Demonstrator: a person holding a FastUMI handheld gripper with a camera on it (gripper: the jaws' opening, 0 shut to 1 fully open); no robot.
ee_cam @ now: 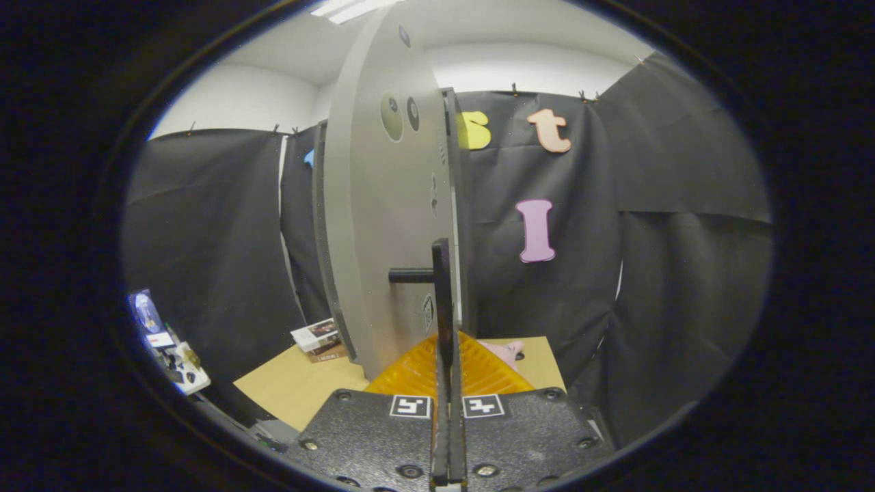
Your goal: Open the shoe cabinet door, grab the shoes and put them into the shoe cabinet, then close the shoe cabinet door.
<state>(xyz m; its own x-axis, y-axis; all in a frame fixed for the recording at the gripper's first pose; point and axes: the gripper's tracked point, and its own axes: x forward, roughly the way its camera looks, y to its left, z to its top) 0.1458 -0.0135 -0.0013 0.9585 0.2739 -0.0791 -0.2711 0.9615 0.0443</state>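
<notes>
1. Fingers of the gripper [448, 355] stand pressed close on either side of the door handle [441, 287], a dark upright bar that runs between them; they are narrow and clamped on it.
2. Door handle joins the shoe cabinet door [383, 225] by a short dark peg on the side of the door face.
3. Shoe cabinet door is a pale grey panel seen nearly edge-on, rising tall just beyond the handle, swung out from the cabinet.
4. Small round fittings sit high on the door face, above the handle.
5. Below and beyond the handle lies a wooden table top [301, 386].
6. A pink object [507, 350] rests on the table just past the handle; I cannot tell whether it is a shoe.
7. A small box [316, 336] lies on the table on the far side of the door from the pink object.
</notes>
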